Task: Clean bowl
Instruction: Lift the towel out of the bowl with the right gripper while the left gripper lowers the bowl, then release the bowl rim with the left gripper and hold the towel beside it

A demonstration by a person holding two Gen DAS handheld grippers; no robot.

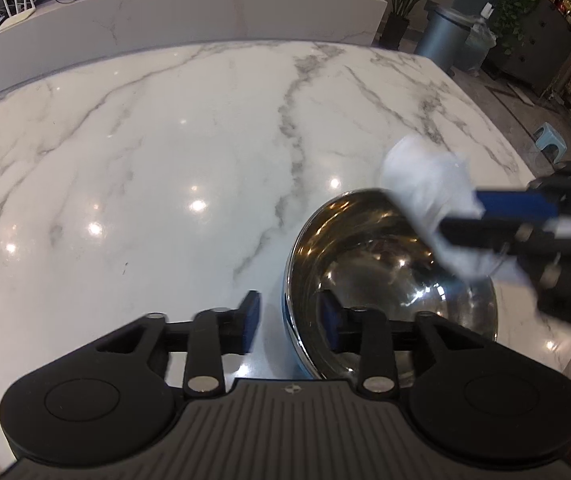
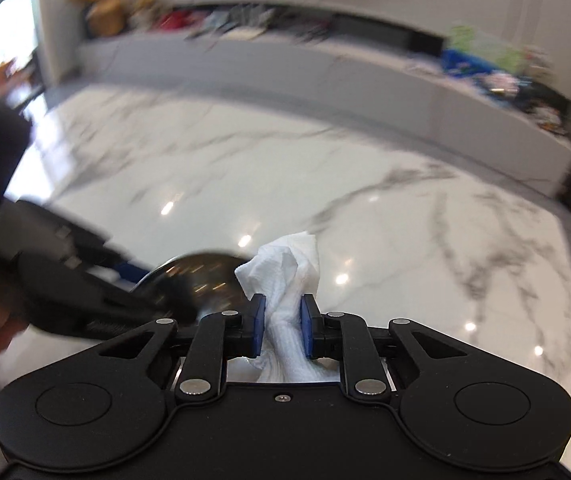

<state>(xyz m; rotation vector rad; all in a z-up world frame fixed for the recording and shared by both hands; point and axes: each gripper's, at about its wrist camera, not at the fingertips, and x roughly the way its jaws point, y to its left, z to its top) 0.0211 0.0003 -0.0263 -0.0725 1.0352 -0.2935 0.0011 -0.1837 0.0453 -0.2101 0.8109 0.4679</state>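
A shiny steel bowl (image 1: 385, 264) sits on the white marble counter (image 1: 165, 152), tilted with its mouth up. My left gripper (image 1: 291, 320) straddles the bowl's near left rim, one blue pad outside and one inside; a gap shows on each side of the rim. My right gripper (image 2: 282, 328) is shut on a crumpled white paper towel (image 2: 289, 264). In the left wrist view that gripper (image 1: 481, 216) comes in from the right and holds the towel (image 1: 425, 188) over the bowl's far right rim. The bowl (image 2: 201, 276) shows low and left in the right wrist view, partly hidden by the left gripper.
The marble counter (image 2: 365, 208) stretches wide around the bowl. A raised marble ledge (image 1: 205, 12) runs along its far side. A grey bin (image 1: 445, 32), a potted plant (image 1: 401, 0) and a small blue stool (image 1: 551, 140) stand on the floor beyond the right edge.
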